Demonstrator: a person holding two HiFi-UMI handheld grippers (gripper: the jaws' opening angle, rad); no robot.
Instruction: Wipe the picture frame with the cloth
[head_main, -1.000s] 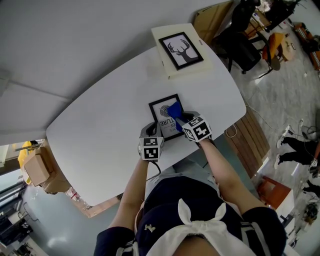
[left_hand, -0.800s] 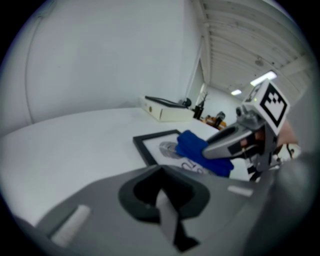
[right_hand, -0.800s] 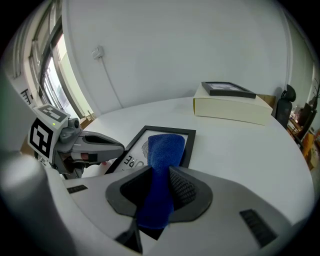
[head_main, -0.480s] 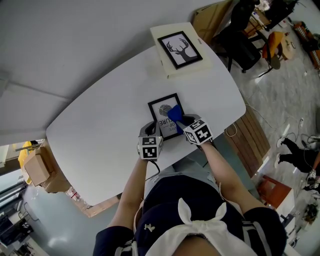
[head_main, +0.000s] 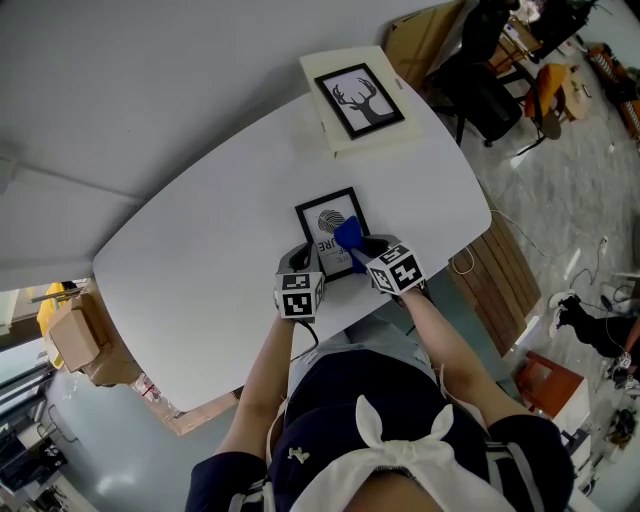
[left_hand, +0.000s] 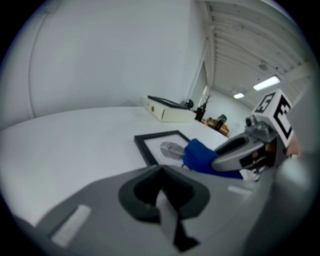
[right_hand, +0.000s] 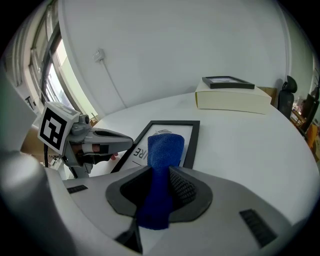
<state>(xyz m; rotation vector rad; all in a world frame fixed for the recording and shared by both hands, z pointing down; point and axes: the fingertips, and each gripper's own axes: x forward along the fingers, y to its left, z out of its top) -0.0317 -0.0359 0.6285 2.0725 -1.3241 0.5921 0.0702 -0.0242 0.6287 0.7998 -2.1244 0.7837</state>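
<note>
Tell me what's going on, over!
Right gripper shut on blue cloth, cloth end on the picture frame. Left gripper shut, empty, tips at the frame's near edge. Deer picture sits far off, not in the way.

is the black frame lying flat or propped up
Lying flat: the black frame rests face up on the table, blue cloth on it.

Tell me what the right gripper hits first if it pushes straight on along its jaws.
Most likely the black picture frame: the right gripper is shut on the blue cloth, whose tip shows over the frame's glass, so the cloth meets it first. Depth is uncertain.
</note>
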